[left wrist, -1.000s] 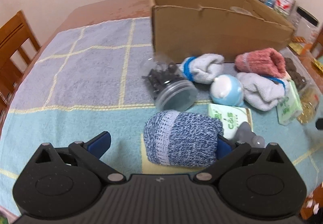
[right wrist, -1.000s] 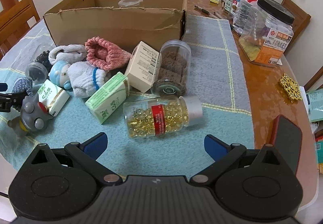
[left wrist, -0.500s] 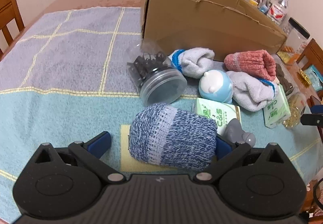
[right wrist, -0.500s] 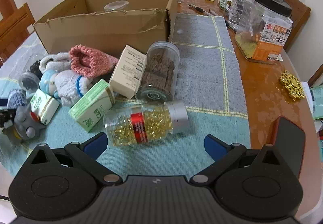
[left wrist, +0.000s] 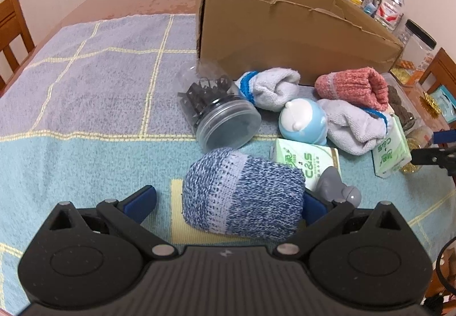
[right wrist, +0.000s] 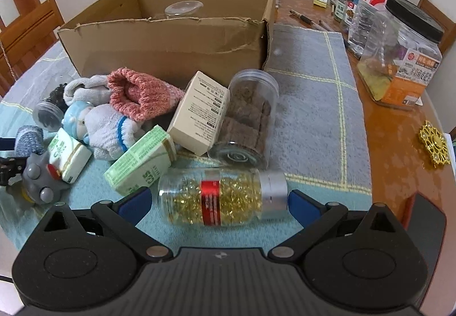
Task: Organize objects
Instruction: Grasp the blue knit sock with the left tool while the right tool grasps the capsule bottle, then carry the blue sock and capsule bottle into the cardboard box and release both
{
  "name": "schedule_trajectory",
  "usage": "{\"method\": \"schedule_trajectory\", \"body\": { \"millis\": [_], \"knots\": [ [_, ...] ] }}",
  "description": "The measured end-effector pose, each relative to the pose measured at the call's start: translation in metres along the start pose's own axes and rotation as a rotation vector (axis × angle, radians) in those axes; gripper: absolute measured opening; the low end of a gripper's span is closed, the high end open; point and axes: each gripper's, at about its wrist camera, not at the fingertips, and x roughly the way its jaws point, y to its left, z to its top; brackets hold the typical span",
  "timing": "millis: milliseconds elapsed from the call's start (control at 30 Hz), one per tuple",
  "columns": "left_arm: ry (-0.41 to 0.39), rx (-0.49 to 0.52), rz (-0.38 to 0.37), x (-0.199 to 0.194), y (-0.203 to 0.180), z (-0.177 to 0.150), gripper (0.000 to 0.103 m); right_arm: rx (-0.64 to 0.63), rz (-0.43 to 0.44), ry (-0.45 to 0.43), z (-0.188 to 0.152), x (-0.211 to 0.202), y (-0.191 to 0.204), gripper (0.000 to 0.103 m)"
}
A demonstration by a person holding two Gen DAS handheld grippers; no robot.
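Closer than half a second ago, the right hand-held gripper point(right wrist: 219, 202) now has the capsule bottle point(right wrist: 222, 197) lying crosswise between its spread blue fingers point(right wrist: 134, 202), the silver cap just beside the right-side finger; earlier the bottle lay well ahead of the fingertips. The jaws stand wide and released, neither finger clearly pressing the bottle. That advance suggests the bottle is the next thing to be picked up, and the jaws likely need only to close on it.

On the other side, the left hand-held gripper point(left wrist: 228, 199) has shifted little: the rolled blue knit sock point(left wrist: 242, 196) sits between its fingers as before, touching or hiding the right-side finger, with a gap to the left-side finger. Its jaws are spread, not clamped on the sock.

Ahead of both grippers stands the cardboard box point(right wrist: 171, 42), open-topped, with one clear jar inside, probably the place for everything. Between the grippers and the box the pile remains on the cloth-covered counter point(left wrist: 85, 88): a pink sock point(right wrist: 139, 93), grey socks, a blue toy, green tissue packs, a cream carton point(right wrist: 199, 113) and two clear jars on their sides. Sorting looks barely begun. The round bottle could roll away on the cloth if squeezed off-centre.
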Motion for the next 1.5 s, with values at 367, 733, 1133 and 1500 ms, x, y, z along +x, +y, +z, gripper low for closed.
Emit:
{"method": "schedule_trajectory", "body": {
  "millis": [367, 733, 1133, 1500],
  "knots": [
    [-0.024, 0.022, -0.062, -0.006, 0.0, -0.001, 0.087, -0.044, -0.065, 0.031, 0.002, 0.014, 0.011, 0.097],
    [-0.01, 0.037, -0.09, -0.008, 0.003, 0.002, 0.075, -0.017, -0.113, 0.056, 0.001, 0.011, 0.016, 0.096],
    [0.022, 0.095, -0.089, -0.022, 0.001, 0.019, 0.073, 0.011, -0.124, 0.084, 0.008, -0.008, 0.018, 0.096],
    [0.02, 0.167, -0.118, -0.054, -0.005, 0.058, 0.073, 0.023, -0.103, 0.095, 0.027, -0.044, 0.024, 0.096]
  ]
}}
